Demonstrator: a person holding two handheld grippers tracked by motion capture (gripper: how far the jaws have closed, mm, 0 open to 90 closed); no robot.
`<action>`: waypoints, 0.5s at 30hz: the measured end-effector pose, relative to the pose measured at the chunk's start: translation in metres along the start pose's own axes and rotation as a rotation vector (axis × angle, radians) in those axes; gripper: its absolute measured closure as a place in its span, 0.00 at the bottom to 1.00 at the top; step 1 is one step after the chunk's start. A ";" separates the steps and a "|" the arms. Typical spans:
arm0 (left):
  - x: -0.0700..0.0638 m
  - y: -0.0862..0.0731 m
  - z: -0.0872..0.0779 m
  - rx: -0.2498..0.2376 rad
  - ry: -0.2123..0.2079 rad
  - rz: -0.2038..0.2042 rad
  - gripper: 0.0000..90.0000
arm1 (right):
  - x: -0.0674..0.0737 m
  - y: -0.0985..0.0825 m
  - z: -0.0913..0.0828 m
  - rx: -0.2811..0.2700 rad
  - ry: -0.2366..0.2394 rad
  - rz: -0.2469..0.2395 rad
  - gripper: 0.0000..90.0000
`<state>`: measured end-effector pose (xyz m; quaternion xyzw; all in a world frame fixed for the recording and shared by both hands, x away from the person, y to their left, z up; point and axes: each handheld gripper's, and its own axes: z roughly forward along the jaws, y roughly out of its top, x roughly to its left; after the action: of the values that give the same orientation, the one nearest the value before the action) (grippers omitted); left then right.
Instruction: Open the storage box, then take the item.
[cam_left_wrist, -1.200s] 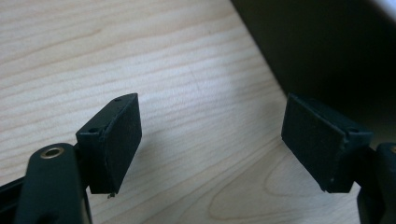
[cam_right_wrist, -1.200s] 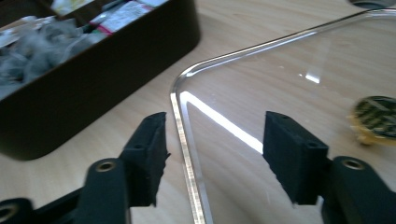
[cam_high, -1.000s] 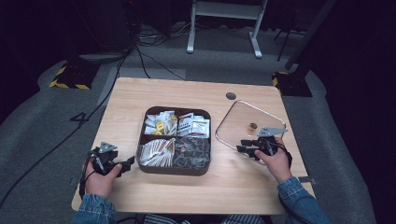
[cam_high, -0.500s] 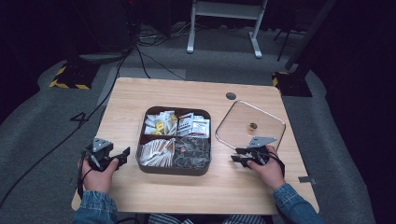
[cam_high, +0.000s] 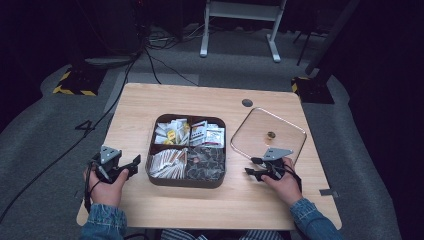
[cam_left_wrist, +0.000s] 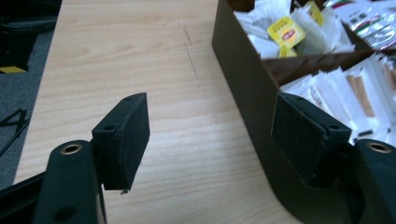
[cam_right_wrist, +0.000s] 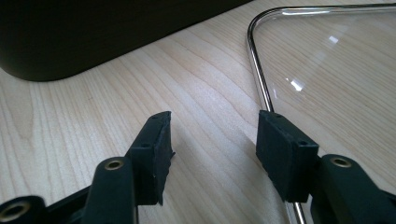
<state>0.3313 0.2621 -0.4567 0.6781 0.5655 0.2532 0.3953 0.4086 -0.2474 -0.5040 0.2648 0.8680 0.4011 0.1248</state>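
Brown box mid-worktop, four compartments: tea bags, sachets, sugar sticks, dark packets. Glass lid lies flat just right of it. Right tongs just opened, empty, at lid's near edge. Left tongs apart, empty, beside box.

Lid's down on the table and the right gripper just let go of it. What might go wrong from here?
1. The right gripper has just been opening with nothing between its fingers, but one finger sits right at the glass lid's metal rim; pulling away sideways might drag the lid.
2. The left gripper is open close beside the box; a careless move may knock it and spill the packets.
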 end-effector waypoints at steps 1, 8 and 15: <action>-0.001 0.002 0.000 -0.010 -0.004 0.000 0.31 | 0.000 0.000 0.000 0.000 0.000 0.000 0.51; -0.021 0.020 0.000 -0.024 -0.026 0.053 0.28 | 0.000 0.000 0.000 -0.001 0.000 0.000 0.51; -0.038 0.024 -0.006 -0.041 -0.083 0.084 0.31 | 0.000 0.000 0.000 0.000 0.000 0.000 0.51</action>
<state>0.3313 0.2254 -0.4293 0.7028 0.5145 0.2528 0.4213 0.4085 -0.2474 -0.5040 0.2646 0.8679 0.4013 0.1251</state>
